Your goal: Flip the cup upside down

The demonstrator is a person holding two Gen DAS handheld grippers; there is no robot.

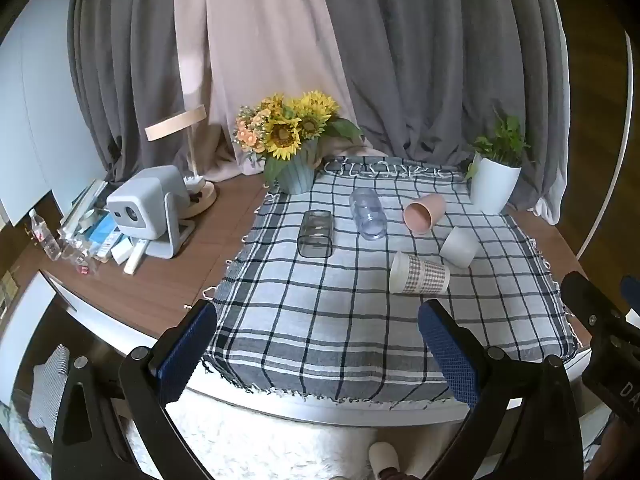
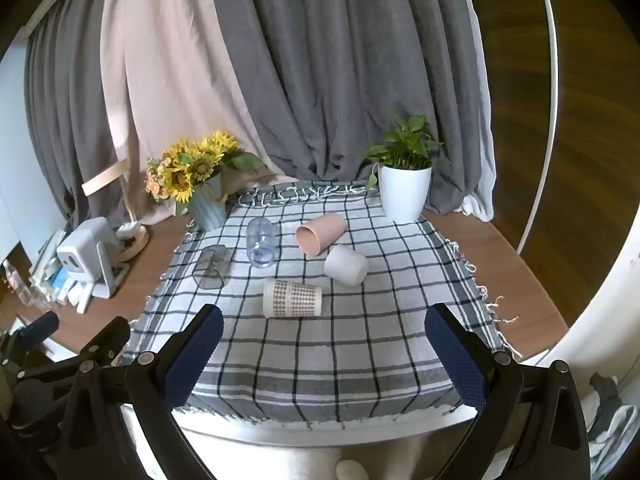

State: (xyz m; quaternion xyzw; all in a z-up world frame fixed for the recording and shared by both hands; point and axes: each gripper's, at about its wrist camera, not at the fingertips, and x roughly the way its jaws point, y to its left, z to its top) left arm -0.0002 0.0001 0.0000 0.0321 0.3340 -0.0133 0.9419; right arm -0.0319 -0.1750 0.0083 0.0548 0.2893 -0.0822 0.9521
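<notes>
Showing water bottle (image 1: 42,236): left view only.

Only partial letters "DA" are readable, on the right tongs (image 1: 624,390) body.

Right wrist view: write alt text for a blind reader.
Five cups lie tipped on a checked cloth, the patterned cup nearest the open right tool. Sunflowers and a potted plant stand behind, before grey curtains.
</notes>
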